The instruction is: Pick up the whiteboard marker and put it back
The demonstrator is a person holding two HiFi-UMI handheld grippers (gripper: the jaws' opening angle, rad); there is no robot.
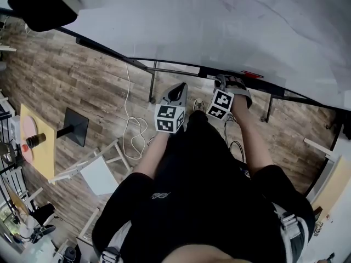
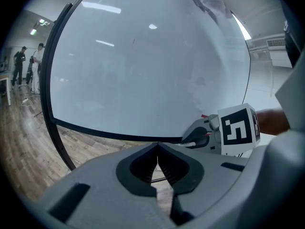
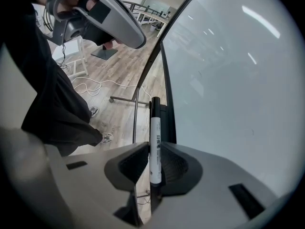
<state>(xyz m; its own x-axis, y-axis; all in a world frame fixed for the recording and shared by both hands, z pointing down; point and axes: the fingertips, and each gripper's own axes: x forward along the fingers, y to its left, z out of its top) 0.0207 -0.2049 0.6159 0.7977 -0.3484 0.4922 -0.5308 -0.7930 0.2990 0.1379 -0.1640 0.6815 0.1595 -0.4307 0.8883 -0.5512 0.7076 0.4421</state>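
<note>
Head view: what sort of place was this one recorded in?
Probably an office or workshop-style room. A large whiteboard on a metal stand fills the upper part, the floor is wood-look planks, and a white chair and a yellow-topped table stand off to the left.

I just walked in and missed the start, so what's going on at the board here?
A person stands at a whiteboard with a gripper in each hand. The right gripper is closed on a whiteboard marker, white-bodied with a black cap. The marker runs lengthwise between the jaws and points toward the board's dark lower edge. The left gripper is shut and empty, held just beside the right one. The marker has not yet been set down.
</note>
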